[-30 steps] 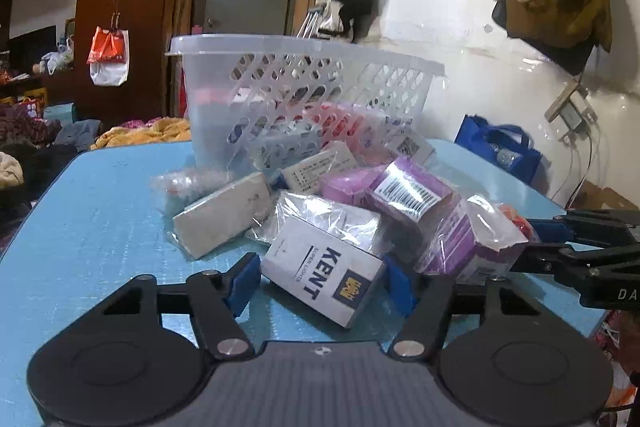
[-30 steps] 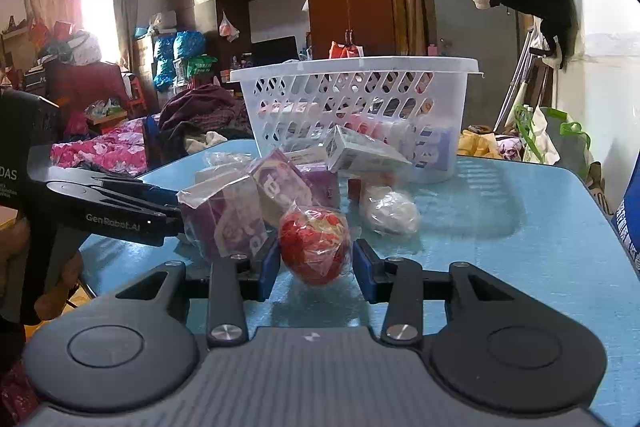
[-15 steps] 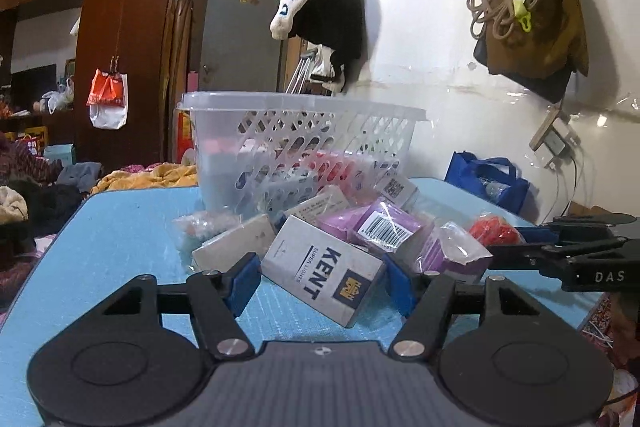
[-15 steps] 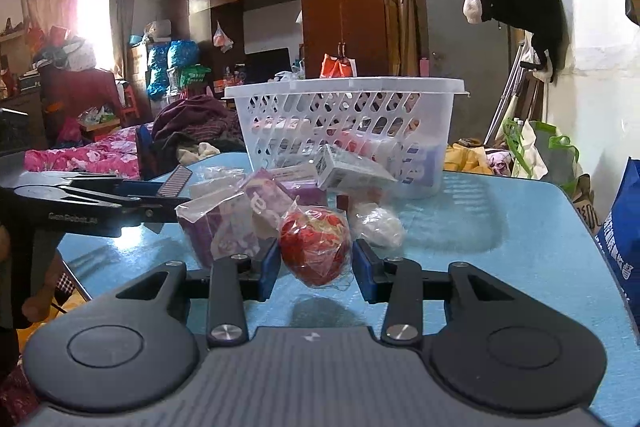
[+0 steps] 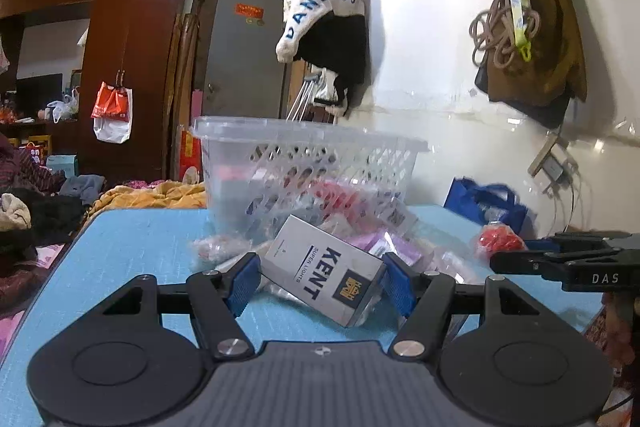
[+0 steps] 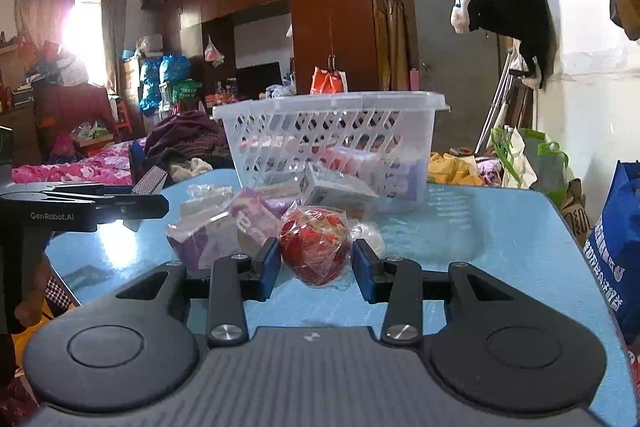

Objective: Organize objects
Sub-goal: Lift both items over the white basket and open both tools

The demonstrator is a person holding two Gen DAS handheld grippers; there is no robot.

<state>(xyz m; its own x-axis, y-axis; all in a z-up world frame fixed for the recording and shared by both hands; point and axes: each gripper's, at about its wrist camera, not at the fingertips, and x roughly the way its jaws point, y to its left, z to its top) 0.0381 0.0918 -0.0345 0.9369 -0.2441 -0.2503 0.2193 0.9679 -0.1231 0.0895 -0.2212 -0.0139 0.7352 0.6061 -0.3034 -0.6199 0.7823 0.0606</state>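
My left gripper (image 5: 320, 283) is shut on a white KENT cigarette box (image 5: 324, 275) and holds it tilted above the blue table (image 5: 132, 247). My right gripper (image 6: 316, 261) is shut on a red wrapped ball (image 6: 314, 245), lifted off the table (image 6: 500, 239). The white plastic basket (image 5: 304, 163), holding several packets, stands behind; it also shows in the right wrist view (image 6: 328, 139). Purple packets (image 6: 224, 231) and boxes (image 6: 336, 191) lie in front of it. The right gripper with the red ball (image 5: 498, 237) shows at the right of the left wrist view.
A blue bag (image 5: 486, 203) stands by the wall beyond the table's right edge. The left gripper's body (image 6: 84, 205) reaches in at the left of the right wrist view. Clothes and a bed (image 6: 76, 167) lie beyond the table.
Both grippers have risen. The KENT box and the red ball have left the pile and now hang above the table.
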